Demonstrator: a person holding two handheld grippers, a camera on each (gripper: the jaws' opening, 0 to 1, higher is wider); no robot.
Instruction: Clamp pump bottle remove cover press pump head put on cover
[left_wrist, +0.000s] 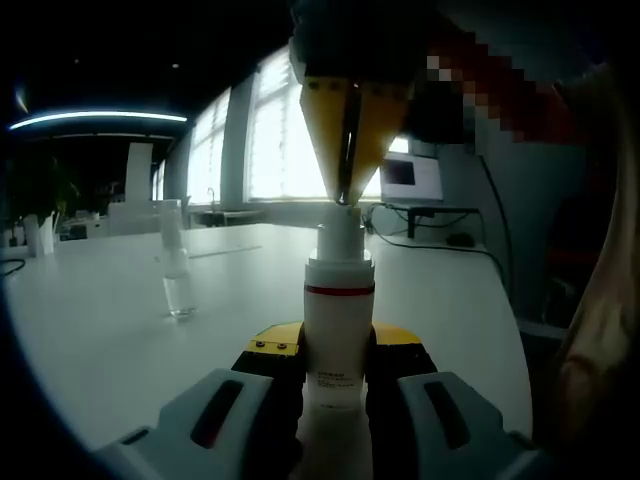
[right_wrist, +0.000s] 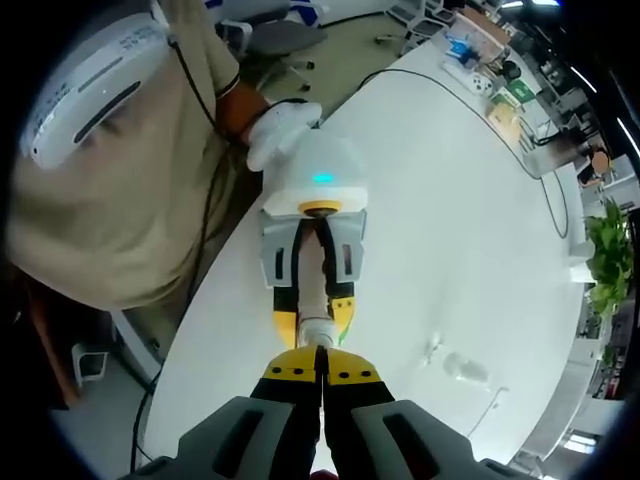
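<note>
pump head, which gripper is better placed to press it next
Right, most likely. The right gripper sits closed directly above the pump head, tip at its top. The left gripper is busy: its fingers clamp the pump bottle upright. The clear cover stands apart on the table.

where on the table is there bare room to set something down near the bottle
The white table is bare between the pump bottle in the left gripper and the clear cover standing apart on it, and beyond the bottle toward the monitor. It is crowded at the pump head, where the shut right gripper bears down.
</note>
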